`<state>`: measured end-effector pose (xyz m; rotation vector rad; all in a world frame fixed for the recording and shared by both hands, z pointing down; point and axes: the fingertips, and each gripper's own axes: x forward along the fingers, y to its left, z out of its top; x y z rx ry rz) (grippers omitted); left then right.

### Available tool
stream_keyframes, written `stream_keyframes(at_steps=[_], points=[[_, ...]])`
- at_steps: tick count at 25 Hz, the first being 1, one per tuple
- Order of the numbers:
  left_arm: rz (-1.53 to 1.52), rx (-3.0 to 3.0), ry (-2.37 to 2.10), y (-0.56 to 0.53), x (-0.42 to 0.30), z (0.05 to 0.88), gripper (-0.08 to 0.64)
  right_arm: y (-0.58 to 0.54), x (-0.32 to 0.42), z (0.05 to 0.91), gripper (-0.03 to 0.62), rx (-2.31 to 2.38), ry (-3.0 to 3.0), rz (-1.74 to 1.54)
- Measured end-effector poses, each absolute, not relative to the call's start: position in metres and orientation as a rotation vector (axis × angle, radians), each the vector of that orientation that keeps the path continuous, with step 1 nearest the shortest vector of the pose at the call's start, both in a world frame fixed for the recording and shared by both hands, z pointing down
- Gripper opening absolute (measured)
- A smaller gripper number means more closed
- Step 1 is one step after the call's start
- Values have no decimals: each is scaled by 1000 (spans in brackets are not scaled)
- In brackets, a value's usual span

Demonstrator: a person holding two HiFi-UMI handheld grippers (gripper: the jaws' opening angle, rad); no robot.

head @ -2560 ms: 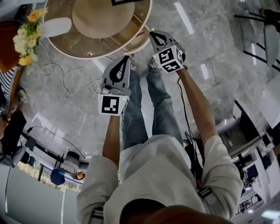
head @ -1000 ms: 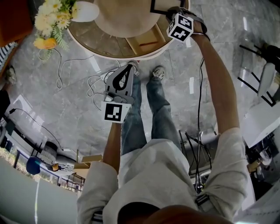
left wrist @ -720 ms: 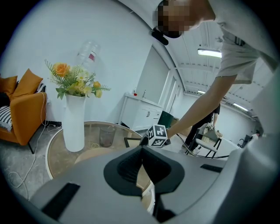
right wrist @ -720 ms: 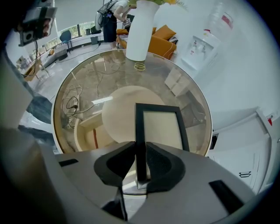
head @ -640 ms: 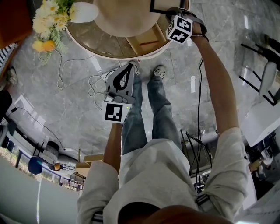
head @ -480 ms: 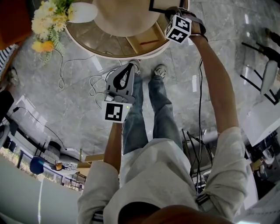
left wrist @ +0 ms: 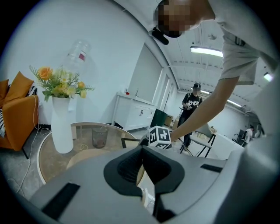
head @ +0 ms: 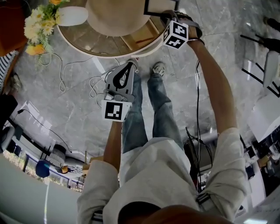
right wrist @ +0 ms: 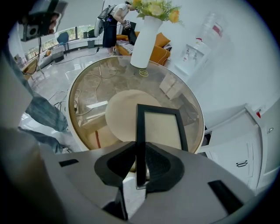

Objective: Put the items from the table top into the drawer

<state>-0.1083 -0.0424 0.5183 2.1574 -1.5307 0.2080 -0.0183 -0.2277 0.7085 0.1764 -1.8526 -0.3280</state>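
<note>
A black picture frame (right wrist: 161, 126) with a pale insert hangs over the round glass table (right wrist: 83, 85). My right gripper (right wrist: 140, 151) is shut on its near left edge. In the head view this gripper (head: 169, 17) is at the table's right side, with the frame (head: 158, 6) at the top edge. The open wooden drawer (head: 139, 38) shows below the table rim. It also shows through the glass (right wrist: 89, 131), with a red stick (right wrist: 97, 139) in it. My left gripper (head: 127, 66) is shut and holds nothing, hanging over the floor below the table; its tips (left wrist: 142, 149) meet.
A white vase of yellow flowers (right wrist: 146, 33) stands at the table's far side (head: 72, 16). Under the glass is a round beige base (head: 114, 15). Cables (head: 61, 72) lie on the grey floor. The person's legs and shoes (head: 158, 69) are by the drawer. Another person (left wrist: 191, 105) stands in the background.
The right gripper went from near the drawer up to the table top and took hold of the frame. In the last second it shifted slightly with the frame. The left gripper stayed shut.
</note>
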Motion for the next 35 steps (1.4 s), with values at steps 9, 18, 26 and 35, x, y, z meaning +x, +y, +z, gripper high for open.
stream_keyframes(at_steps=[9,18,26,35], points=[[219,2260,-1435,-37,-38,506,15,-218,90,685,86,330,-1823,-274],[226,2338,-1312,-34,32,506,15,-166,185,700,86,352,-1763,-194],[261,2323,-1289,-22,42,530,15,-102,184,749,86,236,-1764,-173],[259,2187,-1481,7,-1,565,15,-47,121,820,86,48,-1812,-211]])
